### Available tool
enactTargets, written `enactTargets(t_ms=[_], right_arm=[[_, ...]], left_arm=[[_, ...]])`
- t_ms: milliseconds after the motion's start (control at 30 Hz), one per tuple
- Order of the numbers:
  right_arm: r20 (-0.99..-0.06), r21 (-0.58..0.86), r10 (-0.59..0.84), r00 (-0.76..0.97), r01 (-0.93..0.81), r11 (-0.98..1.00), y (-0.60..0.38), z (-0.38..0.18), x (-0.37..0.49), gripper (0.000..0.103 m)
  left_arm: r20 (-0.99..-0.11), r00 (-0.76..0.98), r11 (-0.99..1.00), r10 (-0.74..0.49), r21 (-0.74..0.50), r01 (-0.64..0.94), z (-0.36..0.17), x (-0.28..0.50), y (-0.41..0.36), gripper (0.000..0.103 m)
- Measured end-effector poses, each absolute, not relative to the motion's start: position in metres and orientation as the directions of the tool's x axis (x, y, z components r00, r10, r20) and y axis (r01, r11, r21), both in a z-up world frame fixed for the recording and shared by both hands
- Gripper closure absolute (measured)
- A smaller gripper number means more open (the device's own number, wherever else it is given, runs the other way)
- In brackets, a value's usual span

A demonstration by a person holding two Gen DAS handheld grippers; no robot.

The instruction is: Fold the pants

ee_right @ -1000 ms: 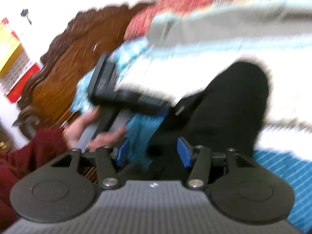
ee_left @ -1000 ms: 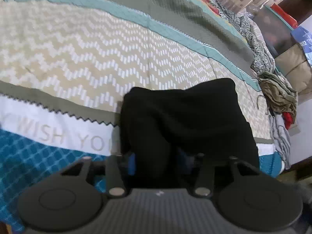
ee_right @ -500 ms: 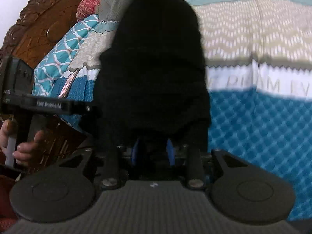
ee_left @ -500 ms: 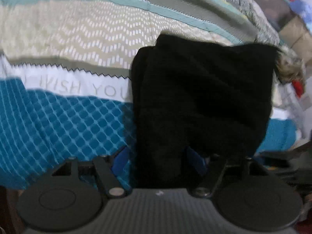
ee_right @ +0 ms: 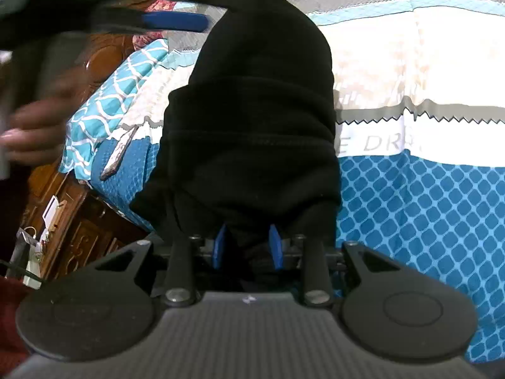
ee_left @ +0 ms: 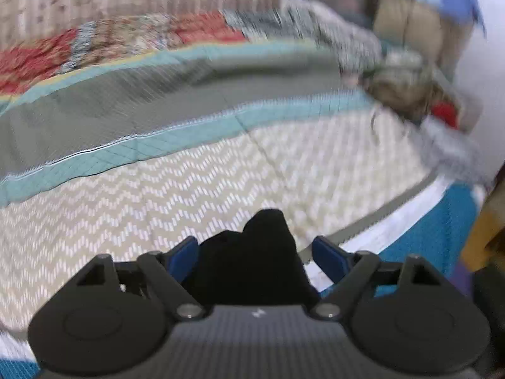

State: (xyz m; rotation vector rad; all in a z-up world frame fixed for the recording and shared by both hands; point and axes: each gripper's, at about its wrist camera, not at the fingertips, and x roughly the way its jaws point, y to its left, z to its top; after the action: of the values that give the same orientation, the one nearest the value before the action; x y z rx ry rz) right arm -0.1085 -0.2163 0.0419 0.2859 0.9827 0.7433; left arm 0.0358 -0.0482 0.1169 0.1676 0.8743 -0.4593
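Left gripper (ee_left: 255, 254) jaws now spread, letting go of pants (ee_right: 252, 120); right gripper (ee_right: 247, 246) jaws pinch them, fold nearly done on bed (ee_right: 426, 214).

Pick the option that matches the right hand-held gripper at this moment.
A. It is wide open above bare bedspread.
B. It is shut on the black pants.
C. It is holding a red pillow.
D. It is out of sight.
B: in the right wrist view the right hand-held gripper has its blue fingers pressed in on a bunch of the black pants, which lie over the bedspread.
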Motion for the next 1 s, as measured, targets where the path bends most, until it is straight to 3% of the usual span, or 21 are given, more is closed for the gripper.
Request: enactTargets(t_ms=[33,67,100,167,267,367,567,633,733,767,800,1000], right_arm=[[-0.643,0.54,0.688,0.337,-0.436,0.719,-0.221,0.041,-0.108,0.071],[-0.637,0.548,0.694,0.337,-0.435,0.714,-0.222,0.04,-0.106,0.071],[-0.632,0.556,0.699,0.335,-0.433,0.71,-0.224,0.039,-0.105,0.071],[-0.62,0.57,0.707,0.339,-0.426,0.703,-0.226,0.037,-0.104,0.071],[-0.592,0.606,0.728,0.346,-0.404,0.685,-0.234,0.035,-0.101,0.071],[-0.6,0.621,0.735,0.314,-0.396,0.676,-0.233,0.028,-0.101,0.072],[-0.59,0.651,0.751,0.296,-0.376,0.659,-0.238,0.023,-0.096,0.072],[-0.571,0.673,0.767,0.293,-0.368,0.641,-0.242,0.024,-0.096,0.072],[-0.531,0.7,0.787,0.314,-0.361,0.616,-0.256,0.031,-0.098,0.069],[-0.514,0.701,0.789,0.336,-0.366,0.612,-0.263,0.037,-0.1,0.067],[-0.502,0.699,0.789,0.355,-0.37,0.612,-0.27,0.042,-0.102,0.063],[-0.506,0.619,0.715,0.482,-0.374,0.691,-0.284,0.08,-0.099,0.063]], left_arm=[[-0.792,0.521,0.881,-0.319,-0.044,0.471,0.108,0.042,-0.057,0.028],[-0.813,0.495,0.875,-0.308,-0.038,0.483,0.098,0.048,-0.063,0.063],[-0.83,0.481,0.877,-0.282,-0.019,0.48,0.09,0.051,-0.069,0.078],[-0.825,0.505,0.894,-0.254,0.0,0.449,0.081,0.056,-0.073,0.089],[-0.815,0.546,0.941,-0.192,0.004,0.338,0.07,0.082,-0.068,0.096],[-0.825,0.543,0.968,-0.158,-0.02,0.251,0.053,0.107,-0.067,0.097],[-0.82,0.558,0.959,-0.124,0.045,0.279,0.047,0.105,-0.085,0.092],[-0.81,0.564,0.966,-0.159,-0.01,0.258,0.06,0.104,-0.073,0.088],[-0.752,0.605,0.957,-0.261,-0.12,0.264,0.091,0.088,-0.039,0.067],[-0.723,0.631,0.954,-0.281,-0.137,0.268,0.103,0.078,-0.027,0.065],[-0.702,0.649,0.951,-0.293,-0.147,0.27,0.113,0.069,-0.015,0.065],[-0.643,0.682,0.937,-0.348,-0.242,0.251,0.128,0.01,0.047,0.065]])
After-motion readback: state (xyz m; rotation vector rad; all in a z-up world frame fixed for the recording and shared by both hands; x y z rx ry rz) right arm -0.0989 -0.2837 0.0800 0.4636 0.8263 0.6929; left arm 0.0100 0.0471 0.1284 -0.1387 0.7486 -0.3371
